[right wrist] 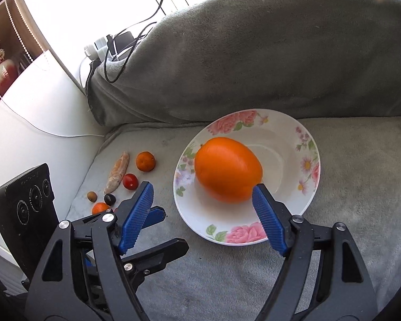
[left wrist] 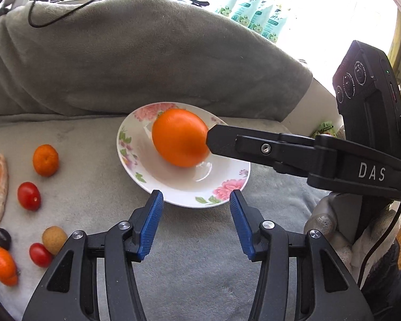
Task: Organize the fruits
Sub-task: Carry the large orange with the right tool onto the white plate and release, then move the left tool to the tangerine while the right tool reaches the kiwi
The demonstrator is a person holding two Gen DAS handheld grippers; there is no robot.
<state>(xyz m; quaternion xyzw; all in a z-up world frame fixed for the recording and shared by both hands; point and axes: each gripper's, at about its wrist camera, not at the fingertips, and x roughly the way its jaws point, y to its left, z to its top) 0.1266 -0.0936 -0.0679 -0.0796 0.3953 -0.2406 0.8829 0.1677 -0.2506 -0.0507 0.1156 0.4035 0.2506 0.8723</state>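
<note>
Our right gripper (right wrist: 203, 216) stands wide, gripping nothing, one pad touching the orange (right wrist: 227, 169) at five o'clock; our left gripper (left wrist: 196, 224) waits part-open, empty. Nudged, the orange could roll off the plate (right wrist: 280, 144).

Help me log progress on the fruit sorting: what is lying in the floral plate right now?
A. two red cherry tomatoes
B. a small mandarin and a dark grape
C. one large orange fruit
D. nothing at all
C: only the large orange fruit lies in the floral plate; the red cherry tomato, the small mandarin and the other small pieces lie on the grey blanket to the plate's left.
</note>
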